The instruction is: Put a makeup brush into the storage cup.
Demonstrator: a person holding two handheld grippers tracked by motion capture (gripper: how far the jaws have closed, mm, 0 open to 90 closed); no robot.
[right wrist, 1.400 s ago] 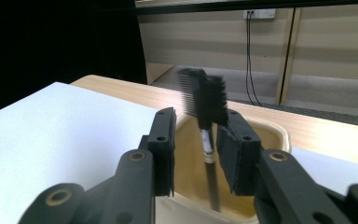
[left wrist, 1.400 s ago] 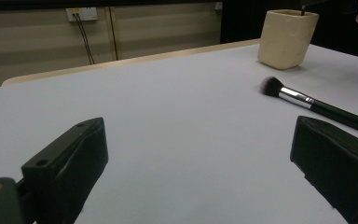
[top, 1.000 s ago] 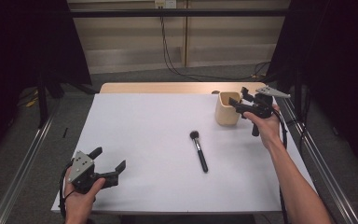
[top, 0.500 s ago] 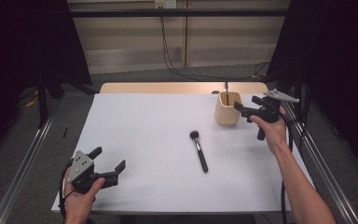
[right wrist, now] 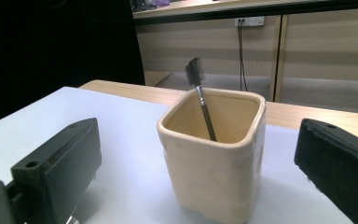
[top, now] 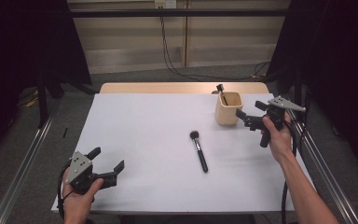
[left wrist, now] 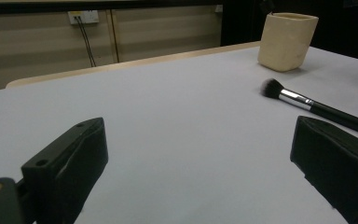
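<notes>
A cream square cup stands at the table's back right, with a thin black spoolie brush leaning inside it. My right gripper hovers just right of the cup, apart from it. Its jaws have just been opening and stand open with nothing in them. In the right gripper view the cup and its brush sit close ahead of the right gripper. A black-handled makeup brush lies mid-table. My left gripper rests open at the front left corner, seen also as the left gripper.
The table wears a white sheet with a bare wooden strip along the far edge. Metal rails run down both sides. The left gripper view has the makeup brush and the cup far off to its right.
My right gripper has drawn back to the right from over the cup and opened its jaws, leaving the thin brush standing in the cup. The left gripper has not moved.
</notes>
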